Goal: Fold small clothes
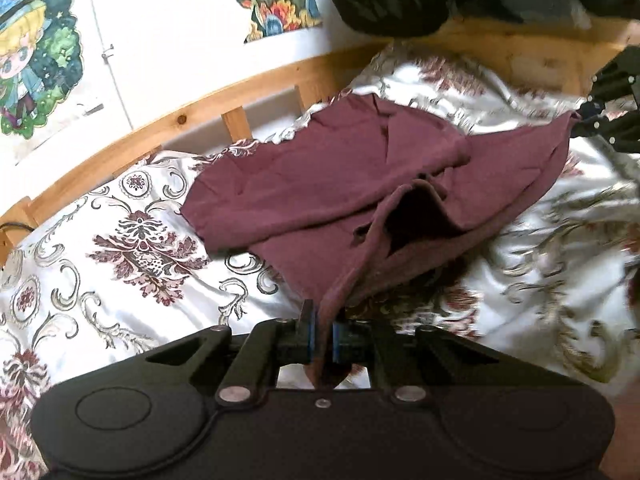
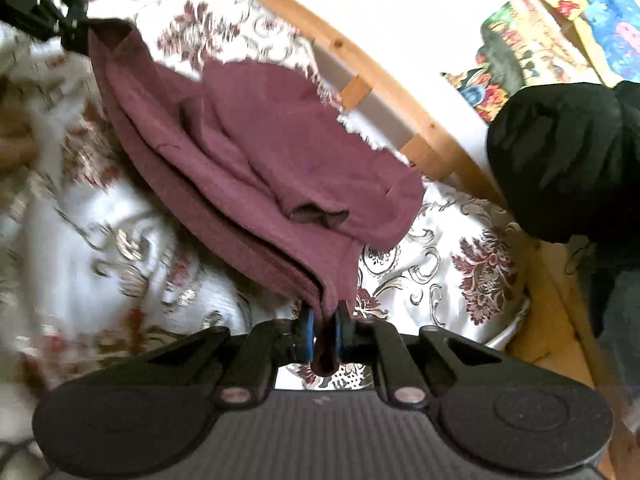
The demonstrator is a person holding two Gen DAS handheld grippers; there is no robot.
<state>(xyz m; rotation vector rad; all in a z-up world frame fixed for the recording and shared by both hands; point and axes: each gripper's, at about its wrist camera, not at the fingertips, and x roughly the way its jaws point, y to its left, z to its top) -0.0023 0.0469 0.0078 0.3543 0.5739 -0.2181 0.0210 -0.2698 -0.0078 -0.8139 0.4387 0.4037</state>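
Observation:
A maroon garment [image 1: 320, 184] lies partly on the floral bedspread [image 1: 120, 248], folded over itself with a sleeve opening showing. My left gripper [image 1: 325, 340] is shut on one corner of it and lifts that edge. My right gripper [image 2: 325, 336] is shut on another corner of the garment [image 2: 256, 152], and the cloth stretches between the two. The right gripper also shows at the right edge of the left wrist view [image 1: 588, 118]. The left gripper shows at the top left of the right wrist view [image 2: 76, 36].
A wooden bed rail [image 1: 200, 116] runs along the far side of the bed, with a white wall and cartoon posters [image 1: 36, 60] behind. A dark bundled bag [image 2: 560, 160] sits on a wooden ledge at the bed's end.

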